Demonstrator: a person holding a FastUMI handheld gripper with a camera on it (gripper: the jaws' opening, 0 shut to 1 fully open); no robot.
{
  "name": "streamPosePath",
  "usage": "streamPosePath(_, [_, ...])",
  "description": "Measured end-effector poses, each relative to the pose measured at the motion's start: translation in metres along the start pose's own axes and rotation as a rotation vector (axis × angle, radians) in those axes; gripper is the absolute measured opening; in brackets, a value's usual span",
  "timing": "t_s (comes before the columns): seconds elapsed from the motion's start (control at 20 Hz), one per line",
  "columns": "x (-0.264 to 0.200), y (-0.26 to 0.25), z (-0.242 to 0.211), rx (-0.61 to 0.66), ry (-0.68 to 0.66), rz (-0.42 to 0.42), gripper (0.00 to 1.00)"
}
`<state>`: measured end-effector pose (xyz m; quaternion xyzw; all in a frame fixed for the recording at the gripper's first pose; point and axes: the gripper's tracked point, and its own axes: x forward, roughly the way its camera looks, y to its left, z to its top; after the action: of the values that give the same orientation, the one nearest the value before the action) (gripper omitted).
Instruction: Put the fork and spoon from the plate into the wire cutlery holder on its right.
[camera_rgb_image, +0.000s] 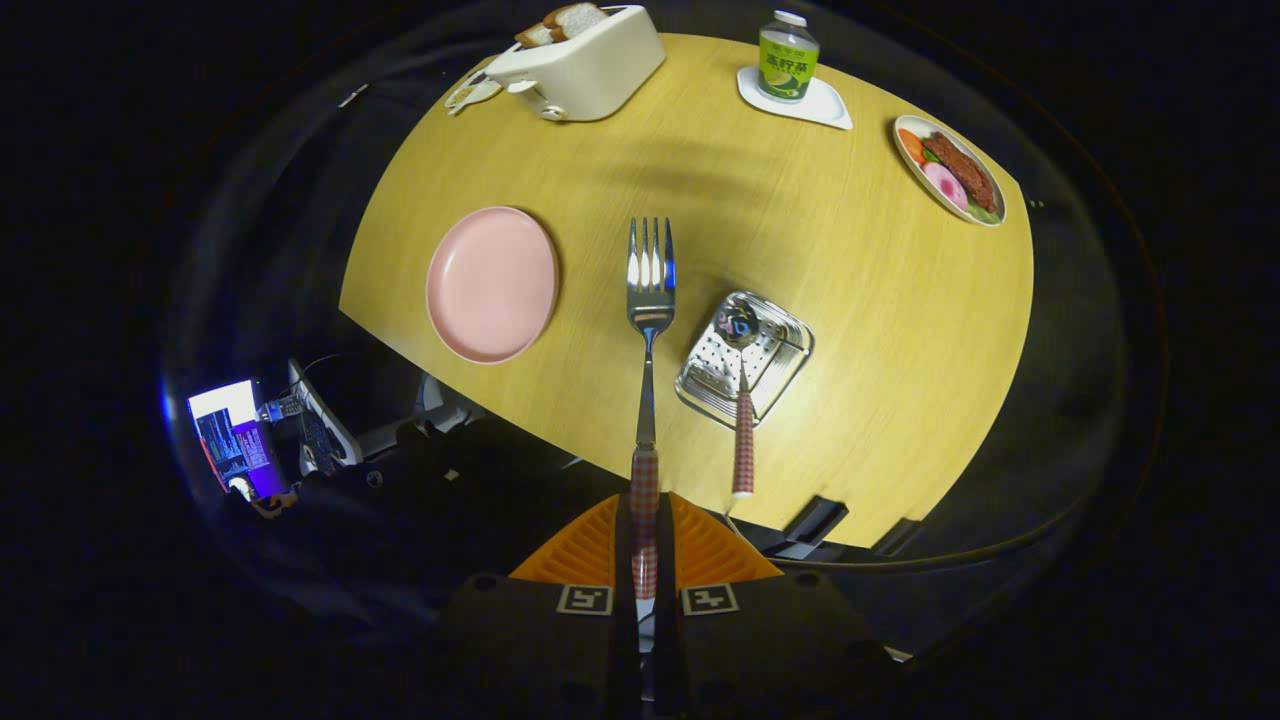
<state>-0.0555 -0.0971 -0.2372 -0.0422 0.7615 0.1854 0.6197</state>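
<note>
My gripper (645, 545) is shut on the red-checked handle of the fork (650, 290). I hold it high above the round wooden table (800, 220), tines pointing away from me. The orange fingers (585, 545) press the handle from both sides. Below and left of the fork lies the pink plate (492, 283), with nothing on it. To the right of the fork stands the metal cutlery holder (775, 370). The spoon (742, 400) stands in it, bowl down and red-checked handle sticking up toward me.
A white toaster (590, 60) with bread slices stands at the table's far side. A green-labelled bottle (787, 58) rests on a white coaster. A plate of food (950, 170) is far right. A lit screen (235, 440) is off the table's near left edge.
</note>
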Motion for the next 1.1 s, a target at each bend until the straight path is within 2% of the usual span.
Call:
streamPosePath(0.3, [-0.004, -0.041, -0.026, -0.015, 0.160, -0.062, 0.10])
streamPosePath(0.6, [-0.003, -0.062, -0.039, -0.035, 0.368, -0.126, 0.10])
streamPosePath(1.1, [0.019, -0.058, -0.026, -0.092, 0.602, -0.180, 0.10])
